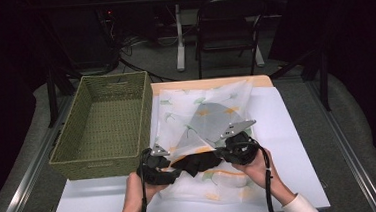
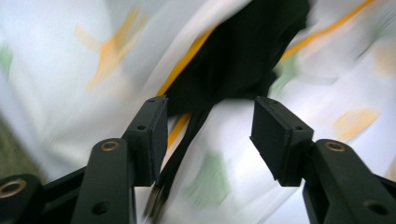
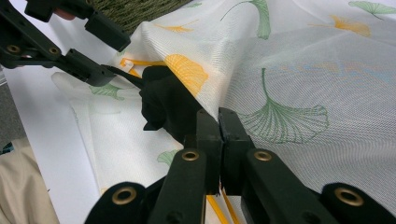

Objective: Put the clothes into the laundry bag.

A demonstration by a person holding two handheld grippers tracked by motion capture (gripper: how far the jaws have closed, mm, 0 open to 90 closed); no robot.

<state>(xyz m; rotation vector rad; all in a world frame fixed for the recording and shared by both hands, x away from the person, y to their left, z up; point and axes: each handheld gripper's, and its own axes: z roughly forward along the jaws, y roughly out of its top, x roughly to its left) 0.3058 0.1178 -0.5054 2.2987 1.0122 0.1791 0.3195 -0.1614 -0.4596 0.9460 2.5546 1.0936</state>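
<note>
The right hand-held gripper (image 3: 219, 122) is clamped tight on a fold of the one ginkgo-print mesh cloth (image 1: 212, 119), lying near the counter's (image 1: 299, 143) front edge. The left hand-held gripper (image 2: 209, 135) stands half open, holding nothing, black fabric (image 2: 238, 56) beyond its jaws. Folding seems underway; next the left must regrip. One wicker basket (image 1: 102, 124) waits left.

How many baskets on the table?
1. The green woven basket sits at the table's left, beside the leaf-print cloth. Its inside looks bare; none seem hidden, though folds of cloth cover part of the table.
</note>
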